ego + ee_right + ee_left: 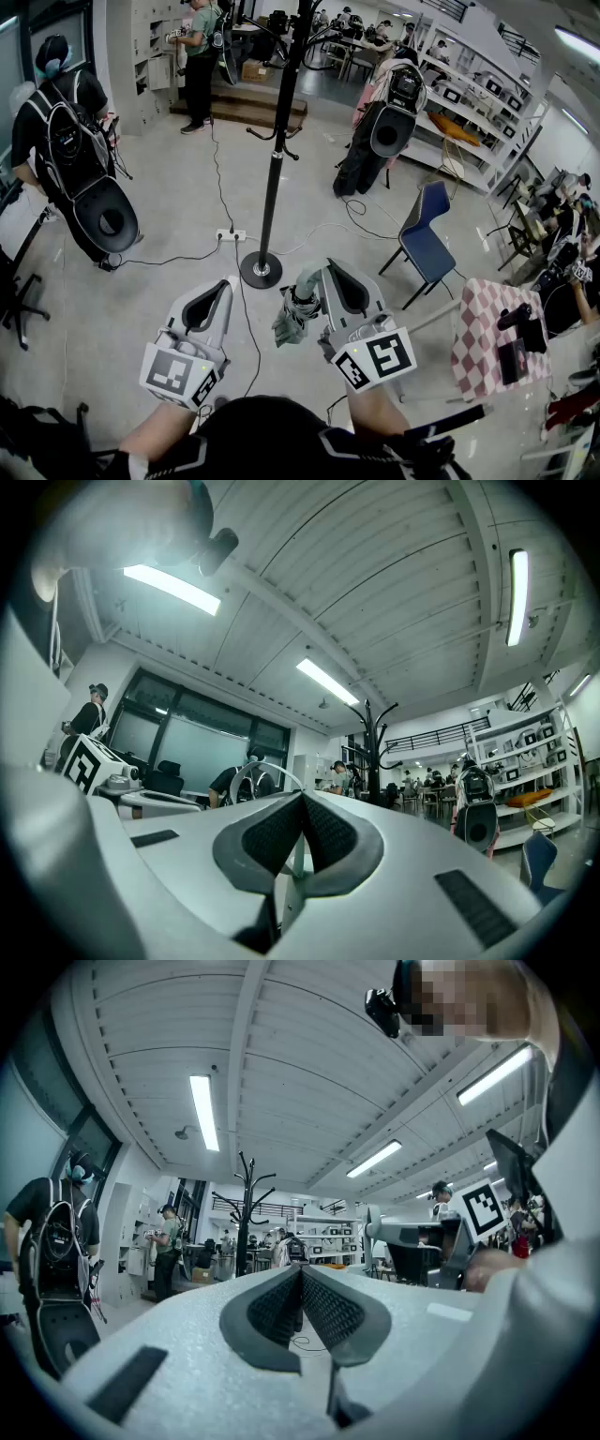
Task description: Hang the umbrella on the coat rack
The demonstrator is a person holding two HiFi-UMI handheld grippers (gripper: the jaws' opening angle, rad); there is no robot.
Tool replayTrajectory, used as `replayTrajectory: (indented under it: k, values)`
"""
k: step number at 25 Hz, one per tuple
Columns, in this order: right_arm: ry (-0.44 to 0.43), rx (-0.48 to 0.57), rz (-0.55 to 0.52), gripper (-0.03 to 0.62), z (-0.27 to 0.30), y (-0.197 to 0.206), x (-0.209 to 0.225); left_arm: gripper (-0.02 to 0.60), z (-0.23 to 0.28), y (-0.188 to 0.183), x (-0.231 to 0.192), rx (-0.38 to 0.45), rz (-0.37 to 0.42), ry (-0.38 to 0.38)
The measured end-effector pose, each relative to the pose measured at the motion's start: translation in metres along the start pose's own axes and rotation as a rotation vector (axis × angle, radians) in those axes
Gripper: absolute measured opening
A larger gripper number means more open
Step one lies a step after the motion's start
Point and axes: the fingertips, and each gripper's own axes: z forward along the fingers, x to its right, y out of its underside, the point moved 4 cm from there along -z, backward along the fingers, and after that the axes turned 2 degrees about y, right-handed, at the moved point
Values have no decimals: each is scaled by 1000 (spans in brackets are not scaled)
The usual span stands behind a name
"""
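The black coat rack stands on its round base straight ahead of me on the floor; its hooked top shows far off in the left gripper view and the right gripper view. A folded grey-green umbrella hangs bunched at the left side of my right gripper. In the right gripper view that gripper is shut on a thin pale part of the umbrella, and a pale loop arcs above the jaws. My left gripper is shut with nothing in it.
A white power strip and black cables lie on the floor beside the rack's base. A blue chair and a checkered table stand on the right. People with backpacks stand at left and far ahead. Shelves line the back right.
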Motion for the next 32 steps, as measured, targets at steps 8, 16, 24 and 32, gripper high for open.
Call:
replayTrajectory:
  k: [8,16,24,32]
  values:
    - [3,-7,2,8,5,2,1,12,0,5,-5,-15,-31,11]
    - [11,-7,36,8,10,7,-6,12,-3,2,-12,5,-10,27]
    - [12,-14,22,8,27,6,-31,12,-18,5,-39,7,-34,46]
    - [29,-28,8,8,47,10,-64,12,-38,8,-71,43,-61,100]
